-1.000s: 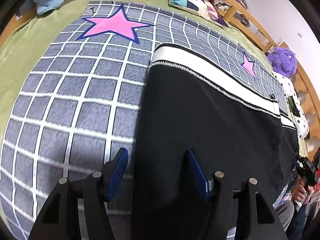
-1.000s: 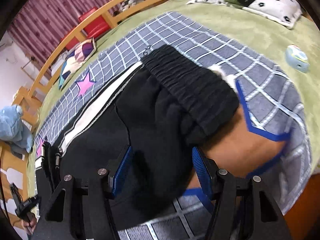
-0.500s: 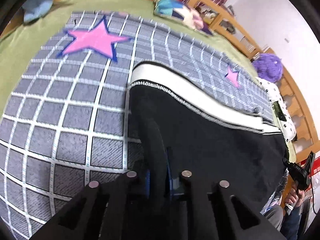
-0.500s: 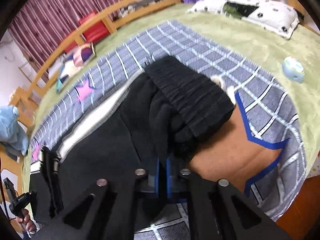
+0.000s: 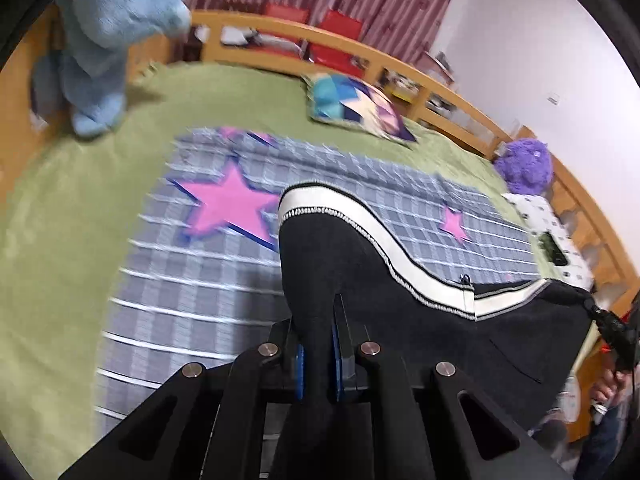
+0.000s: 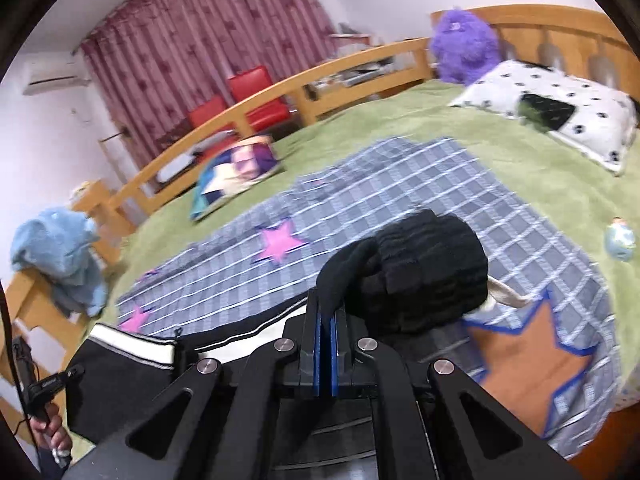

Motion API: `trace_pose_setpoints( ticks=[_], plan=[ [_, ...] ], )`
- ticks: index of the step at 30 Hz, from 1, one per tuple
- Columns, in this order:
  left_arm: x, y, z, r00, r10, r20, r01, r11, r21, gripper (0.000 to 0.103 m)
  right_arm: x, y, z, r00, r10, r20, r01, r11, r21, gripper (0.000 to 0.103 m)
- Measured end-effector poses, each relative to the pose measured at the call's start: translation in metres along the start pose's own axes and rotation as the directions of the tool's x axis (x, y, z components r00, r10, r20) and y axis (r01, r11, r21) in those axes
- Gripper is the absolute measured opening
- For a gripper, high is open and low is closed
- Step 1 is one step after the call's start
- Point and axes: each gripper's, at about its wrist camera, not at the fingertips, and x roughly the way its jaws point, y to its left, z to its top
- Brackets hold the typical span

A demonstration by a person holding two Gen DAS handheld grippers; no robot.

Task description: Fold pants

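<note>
Black pants [image 5: 400, 320] with a white side stripe hang lifted above a grey checked blanket [image 5: 192, 280] with pink stars. My left gripper [image 5: 318, 344] is shut on the near edge of the leg end, black cloth pinched between its blue pads. In the right wrist view the ribbed waistband [image 6: 424, 268] bunches up in front, and my right gripper [image 6: 326, 320] is shut on a fold of the pants beside it. A white drawstring [image 6: 508, 300] dangles from the waistband. The pants sag between the two grippers.
The blanket lies on a green bed [image 5: 60, 208] with a wooden rail [image 5: 400, 64]. On the bed are a patchwork cushion [image 5: 356, 104], a purple plush toy [image 6: 464, 44], a spotted pillow [image 6: 560, 112], a small round toy [image 6: 620, 240] and blue cloth [image 5: 104, 40] on the rail.
Both grippers went from open around the pants to shut on the cloth, then rose and tilted up, lifting the near edge off the blanket.
</note>
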Motion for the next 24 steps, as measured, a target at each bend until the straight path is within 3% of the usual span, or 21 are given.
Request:
trace_pose_setpoints(
  ticks=[3,6,9,11,13,14,16,18,21,24],
  plan=[
    [-0.018,0.039,0.005,0.997,0.074,0.004,-0.073,0.997,-0.033,0.01,0.012,0.03,-0.015,0.997,0.069,-0.038,-0.07,0.997,-0.043,0.003],
    [-0.008,0.068,-0.006,0.984,0.169,-0.059,-0.17,0.985,-0.025,0.011,0.03,0.051,-0.038,0.988,0.101,-0.119,-0.111,0.99,-0.088,0.003],
    [0.013,0.081,-0.023,0.97,0.213,-0.119,-0.218,0.976,-0.027,0.015,0.041,0.043,-0.063,0.982,0.023,-0.186,-0.044,0.993,-0.105,0.005],
    [0.027,0.086,-0.034,0.949,0.276,-0.153,-0.282,0.959,-0.016,0.035,0.053,0.02,-0.081,0.959,-0.051,-0.278,0.027,0.996,-0.088,0.008],
    [0.033,0.091,-0.042,0.937,0.294,-0.189,-0.305,0.952,-0.027,0.047,0.066,0.0,-0.096,0.921,-0.089,-0.379,0.072,0.996,-0.06,0.01],
    [0.033,0.091,-0.046,0.936,0.291,-0.198,-0.303,0.952,-0.031,0.051,0.069,-0.011,-0.103,0.912,-0.068,-0.406,0.057,0.998,-0.039,0.011],
    [0.028,0.087,-0.056,0.935,0.29,-0.204,-0.301,0.953,-0.024,0.057,0.059,-0.018,-0.104,0.918,-0.036,-0.395,0.041,0.999,0.003,0.024],
    [0.017,0.085,-0.069,0.939,0.278,-0.201,-0.289,0.957,-0.027,0.061,0.044,-0.02,-0.1,0.935,-0.056,-0.351,0.071,0.997,0.031,0.052],
    [0.008,0.086,-0.083,0.949,0.238,-0.205,-0.256,0.964,-0.067,0.064,0.033,-0.027,-0.098,0.963,0.026,-0.27,0.015,0.988,0.152,0.068],
    [-0.008,0.08,-0.096,0.954,0.239,-0.183,-0.254,0.965,-0.061,0.066,0.054,-0.034,-0.1,0.957,0.039,-0.288,0.034,0.969,0.244,0.068]
  ],
)
